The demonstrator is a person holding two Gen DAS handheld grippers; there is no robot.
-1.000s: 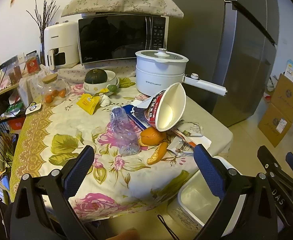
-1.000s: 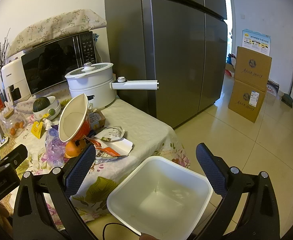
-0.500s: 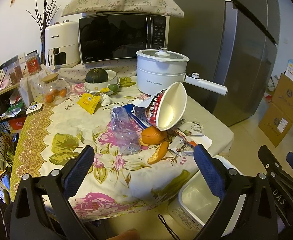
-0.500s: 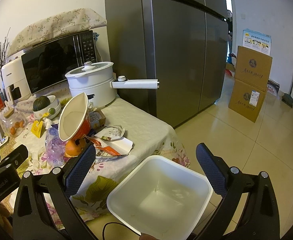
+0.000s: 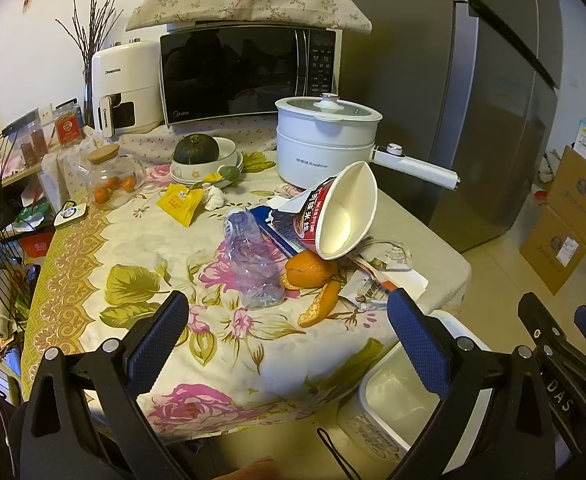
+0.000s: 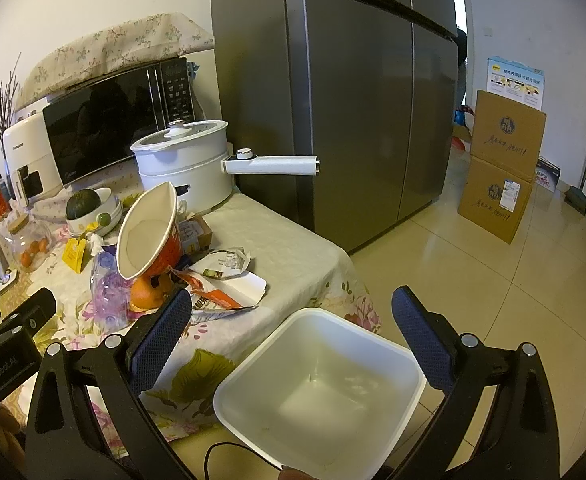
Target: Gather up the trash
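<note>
White bin (image 6: 317, 384) stands beside the table (image 5: 93, 248); noodle cup (image 5: 341, 212), orange peel (image 5: 313, 276) untouched; left gripper (image 5: 289, 332) and right gripper (image 6: 293, 332) fingers spread, holding nothing.

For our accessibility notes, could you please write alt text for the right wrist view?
The open right gripper hangs over an empty white bin standing beside a floral-clothed table. On the table lie a tipped noodle cup, orange peel, a crushed bottle and torn wrappers.
</note>
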